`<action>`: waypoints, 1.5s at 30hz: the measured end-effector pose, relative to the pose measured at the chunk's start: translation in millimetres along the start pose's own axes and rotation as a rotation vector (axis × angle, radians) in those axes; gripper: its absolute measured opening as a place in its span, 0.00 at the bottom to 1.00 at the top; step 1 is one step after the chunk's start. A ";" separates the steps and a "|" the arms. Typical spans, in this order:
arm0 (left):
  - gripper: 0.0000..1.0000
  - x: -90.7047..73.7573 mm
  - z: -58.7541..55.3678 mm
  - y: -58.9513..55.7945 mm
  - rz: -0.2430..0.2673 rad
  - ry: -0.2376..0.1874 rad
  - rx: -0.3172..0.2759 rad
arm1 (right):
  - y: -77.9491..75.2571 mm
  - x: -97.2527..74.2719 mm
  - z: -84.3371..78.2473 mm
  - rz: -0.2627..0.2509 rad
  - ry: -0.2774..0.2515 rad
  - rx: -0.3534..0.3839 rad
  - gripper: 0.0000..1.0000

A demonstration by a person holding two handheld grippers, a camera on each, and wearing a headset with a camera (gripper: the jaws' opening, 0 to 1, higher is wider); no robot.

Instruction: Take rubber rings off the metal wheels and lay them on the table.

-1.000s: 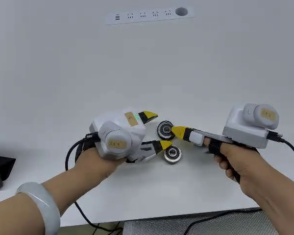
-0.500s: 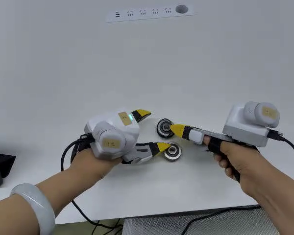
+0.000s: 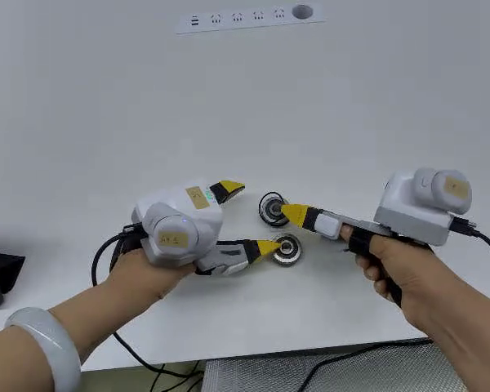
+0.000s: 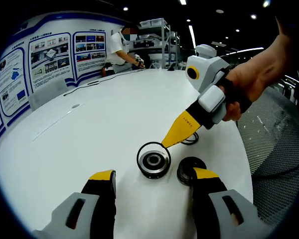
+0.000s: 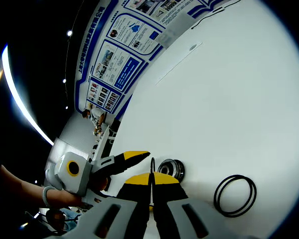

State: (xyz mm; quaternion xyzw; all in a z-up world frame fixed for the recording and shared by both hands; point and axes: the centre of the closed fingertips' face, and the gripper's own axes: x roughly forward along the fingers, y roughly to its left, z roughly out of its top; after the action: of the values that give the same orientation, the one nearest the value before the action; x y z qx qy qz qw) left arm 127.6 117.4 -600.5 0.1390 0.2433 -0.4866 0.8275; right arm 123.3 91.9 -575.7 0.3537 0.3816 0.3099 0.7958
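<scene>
Right gripper: jaws together, pinched on the thin rubber ring of the farther wheel. In the right gripper view the ring ran up edge-on from between the yellow tips. I judged the grip was meant to peel the ring off the rim.
Left gripper: jaws wide apart, holding nothing, with one tip on either side of the two wheels. It was probably set there to steady a wheel while the ring was drawn off.
Farther wheel: flat on the white table, between the left gripper's tips, its ring standing slightly proud of the metal.
Nearer wheel: flat on the table, just beside the left gripper's lower tip. Its dark rubber appeared to be in place, so I took it for the next one to strip.
Loose rings: two thin black rings, overlapping, on the table near the wheels and beyond the right gripper. They appeared to be already off and laid clear of the work.
Power strip: at the far side of the table, a row of sockets with no legible marking.
Writing: yellow stickers on the gripper bodies bore small marks, too small to read. Blue-and-white wall posters carried text I could not read. No brand name could be made out.
</scene>
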 end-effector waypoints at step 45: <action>0.77 -14.4 -5.8 -7.7 -0.031 -0.034 -0.044 | -49.7 -75.6 1.7 -0.120 -0.124 0.130 0.02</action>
State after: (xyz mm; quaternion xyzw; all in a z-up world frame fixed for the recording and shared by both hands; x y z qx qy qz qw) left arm 113.5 127.0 -597.5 0.1088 0.2420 -0.4961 0.8267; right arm 96.8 5.9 -585.4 0.3996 0.3714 0.2135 0.8104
